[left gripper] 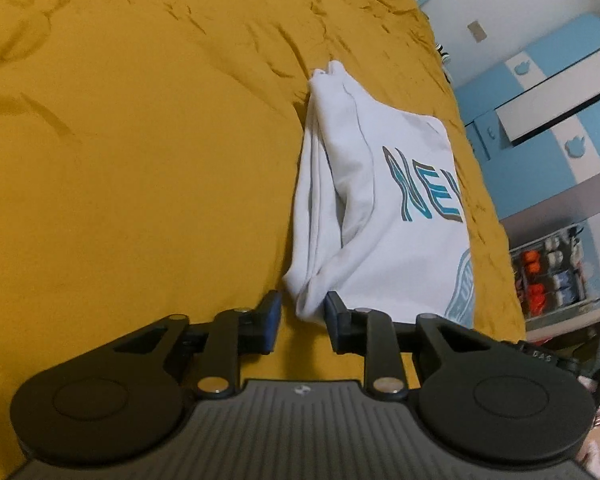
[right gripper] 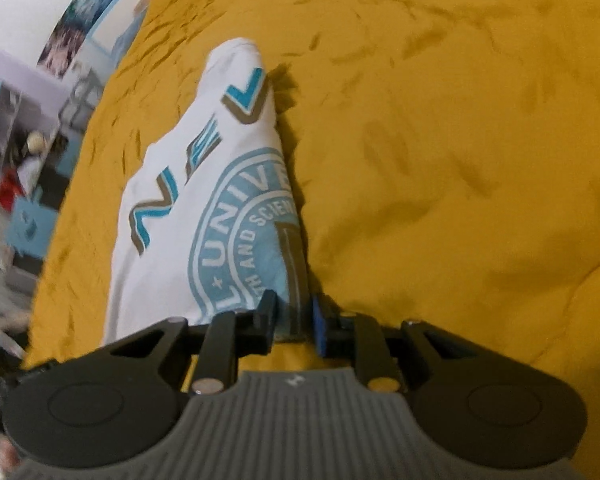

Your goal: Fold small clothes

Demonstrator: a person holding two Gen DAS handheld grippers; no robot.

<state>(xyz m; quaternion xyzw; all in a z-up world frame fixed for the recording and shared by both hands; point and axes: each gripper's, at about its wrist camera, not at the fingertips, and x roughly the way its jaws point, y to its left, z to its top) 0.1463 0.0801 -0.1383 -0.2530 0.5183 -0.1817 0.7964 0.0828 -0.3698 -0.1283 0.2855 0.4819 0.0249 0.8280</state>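
Note:
A white T-shirt (left gripper: pixel 396 216) with a teal print lies folded lengthwise on the mustard bedspread (left gripper: pixel 140 140). In the left wrist view its thick folded corner sits between the fingers of my left gripper (left gripper: pixel 302 322). That corner leans on the right pad, and a strip of yellow shows beside the left pad, so the jaws stand open. In the right wrist view the T-shirt (right gripper: pixel 204 184) runs away from me with its round print facing up. My right gripper (right gripper: pixel 294 326) is shut on the shirt's near edge, and the cloth fills the gap between its pads.
The bedspread (right gripper: pixel 460 160) stretches wide and rumpled to the far side of the shirt. Past the bed's edge stand blue and white cabinets (left gripper: pixel 548 92) and a wire rack of small items (left gripper: pixel 556 276). Blurred furniture (right gripper: pixel 24 160) shows at the left of the right wrist view.

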